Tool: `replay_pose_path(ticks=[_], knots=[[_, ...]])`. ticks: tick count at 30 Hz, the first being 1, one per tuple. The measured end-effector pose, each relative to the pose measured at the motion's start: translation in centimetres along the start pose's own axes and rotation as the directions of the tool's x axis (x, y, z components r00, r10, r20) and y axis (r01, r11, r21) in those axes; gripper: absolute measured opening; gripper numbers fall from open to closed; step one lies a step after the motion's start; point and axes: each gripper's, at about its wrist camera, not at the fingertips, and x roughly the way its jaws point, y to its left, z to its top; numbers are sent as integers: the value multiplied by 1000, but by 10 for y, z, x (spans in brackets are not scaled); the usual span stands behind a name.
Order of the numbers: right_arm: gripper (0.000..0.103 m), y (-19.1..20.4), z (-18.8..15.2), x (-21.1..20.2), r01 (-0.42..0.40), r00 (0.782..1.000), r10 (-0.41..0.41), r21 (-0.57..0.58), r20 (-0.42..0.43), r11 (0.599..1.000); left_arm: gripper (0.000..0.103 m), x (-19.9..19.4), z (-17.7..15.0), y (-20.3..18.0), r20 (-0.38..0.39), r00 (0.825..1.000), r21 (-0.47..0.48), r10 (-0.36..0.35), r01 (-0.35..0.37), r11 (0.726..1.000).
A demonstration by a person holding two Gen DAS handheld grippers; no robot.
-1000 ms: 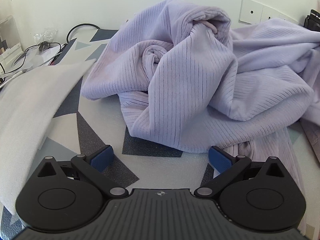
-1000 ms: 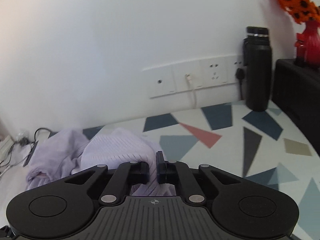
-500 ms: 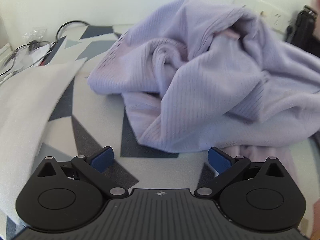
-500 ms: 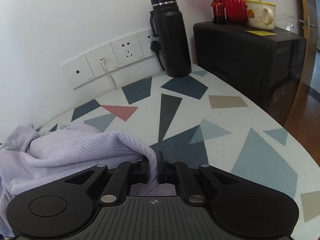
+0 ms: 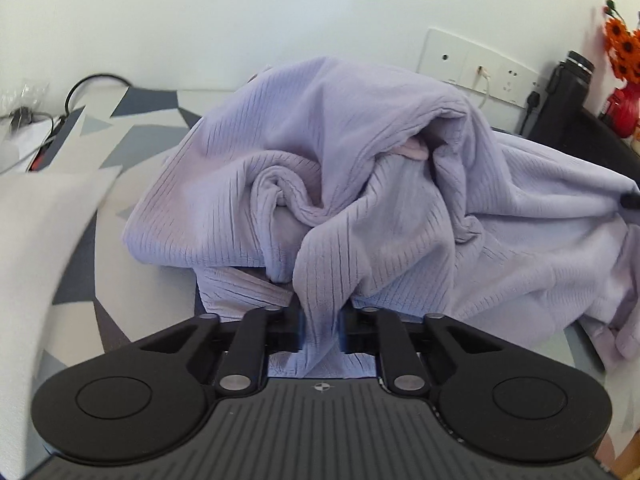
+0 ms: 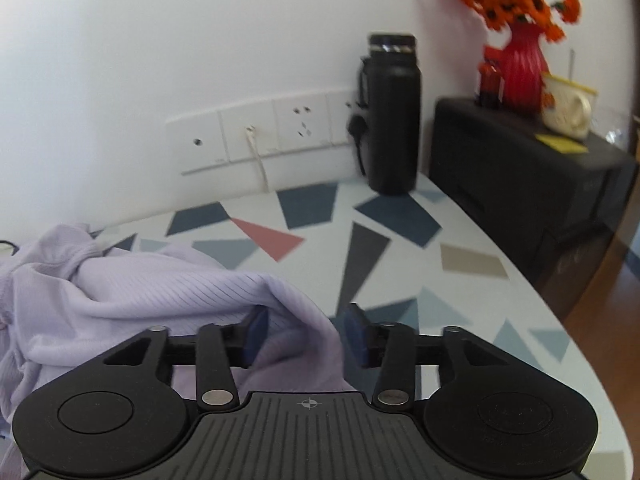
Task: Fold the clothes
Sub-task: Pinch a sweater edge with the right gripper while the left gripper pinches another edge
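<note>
Plain white wall behind everything, with a strip of white outlets low down and a white cable plugged into one. The table was white with grey, blue and pink triangle shapes. A black cabinet sat at the right, with wood floor past it. Red vase of orange flowers and a cream mug stood on top. Light looked soft and even.

A garment lies heaped on the table, flask behind.
</note>
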Motion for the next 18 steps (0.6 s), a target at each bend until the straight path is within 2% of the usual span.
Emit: replay_pose_path(ticks=[5, 7, 11, 14, 18], knots=[[55, 22, 8, -9, -57, 998, 59, -45, 29, 997, 10, -42, 3, 15, 99, 993, -51, -64, 69, 996], [59, 37, 9, -11, -95, 995, 98, -89, 33, 991, 10, -59, 2, 19, 109, 990, -25, -92, 96, 995], [60, 71, 6, -7, -184, 982, 189, -164, 12, 969, 10, -66, -18, 28, 26, 992, -41, -124, 125, 991], [60, 104, 2, -4, -269, 962, 272, -214, -16, 939, 10, -65, -35, 33, -14, 992, -96, -126, 124, 988], [61, 150, -9, -1, -391, 919, 388, -310, -75, 867, 10, -72, -40, 31, -6, 992, -80, -126, 125, 989]])
